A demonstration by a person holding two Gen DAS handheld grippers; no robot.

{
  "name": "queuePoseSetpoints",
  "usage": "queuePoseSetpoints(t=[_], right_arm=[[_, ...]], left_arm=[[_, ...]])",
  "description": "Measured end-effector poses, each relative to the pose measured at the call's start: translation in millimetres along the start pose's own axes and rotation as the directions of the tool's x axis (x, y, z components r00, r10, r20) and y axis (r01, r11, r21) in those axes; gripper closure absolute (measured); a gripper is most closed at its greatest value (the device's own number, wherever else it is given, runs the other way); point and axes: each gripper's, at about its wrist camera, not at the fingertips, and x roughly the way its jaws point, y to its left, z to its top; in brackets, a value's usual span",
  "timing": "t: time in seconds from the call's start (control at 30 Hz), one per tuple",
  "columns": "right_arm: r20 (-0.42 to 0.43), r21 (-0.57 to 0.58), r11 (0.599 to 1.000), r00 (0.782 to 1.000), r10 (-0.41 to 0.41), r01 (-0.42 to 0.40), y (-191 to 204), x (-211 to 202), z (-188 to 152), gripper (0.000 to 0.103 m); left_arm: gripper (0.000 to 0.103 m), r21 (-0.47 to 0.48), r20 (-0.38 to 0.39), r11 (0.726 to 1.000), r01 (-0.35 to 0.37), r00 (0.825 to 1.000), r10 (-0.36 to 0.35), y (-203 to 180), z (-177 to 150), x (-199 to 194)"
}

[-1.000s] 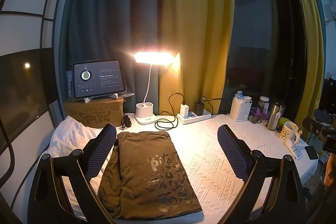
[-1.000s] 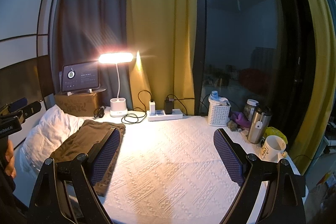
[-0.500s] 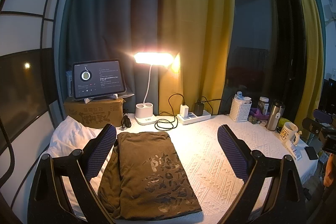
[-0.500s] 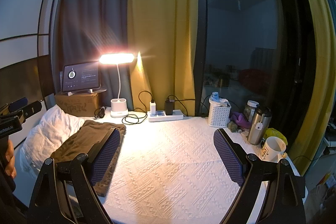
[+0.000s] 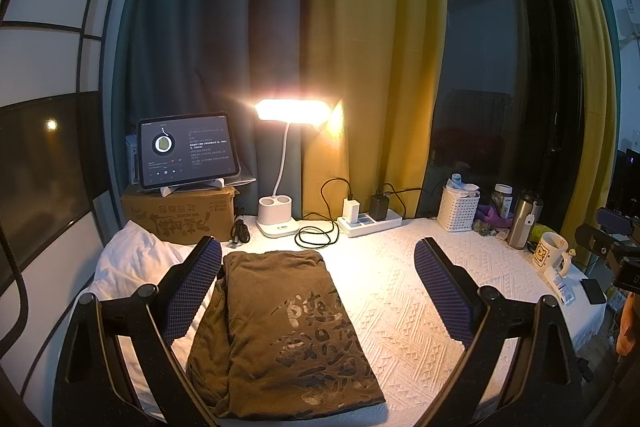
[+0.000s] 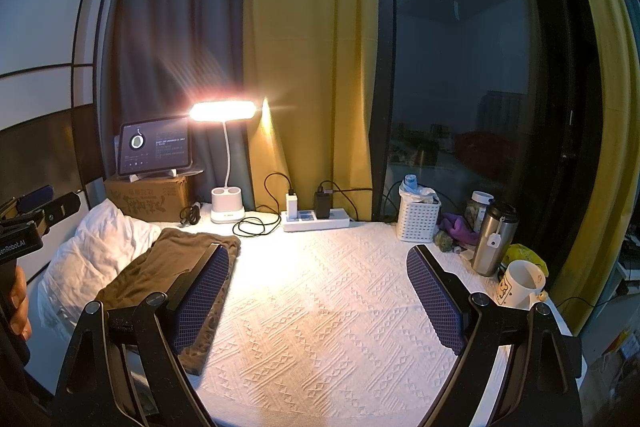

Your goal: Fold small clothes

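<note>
The folded olive-brown cotton T-shirt [image 5: 280,311] carries a darker, glossy print of large characters, and it lies on a white woven cover [image 6: 340,307] patterned with raised diamonds and zigzags, beside a plain white crumpled pillow [image 5: 132,267]. Both black-framed grippers, left [image 5: 318,287] and right [image 6: 318,293], have pads [image 5: 444,291] of dark blue-violet with a fine dotted grid. Behind, a teal-grey curtain [image 5: 192,47] hangs next to a mustard-yellow curtain [image 5: 372,47], a brown cardboard box [image 5: 178,217] bears dark printed characters, and a white mug [image 6: 520,285] shows a yellow cartoon figure.
</note>
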Motion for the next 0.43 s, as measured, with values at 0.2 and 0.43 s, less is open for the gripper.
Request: queuePoseSetpoints(t=[0.2,0.43], right_arm=[[-0.003,0.000,1.000,1.000,0.001,-0.001,0.2,1.1,-0.9,0.011],[-0.008,-0.001,1.000,1.000,0.003,-0.003,0.5,2.3,-3.5,0.011]], left_arm=[[0.006,0.001,-0.002,1.000,0.001,1.000,-0.001,-1.4,-0.4,-0.1],[0.006,0.006,-0.003,1.000,0.003,1.000,-0.003,-2.5,-0.9,-0.5]])
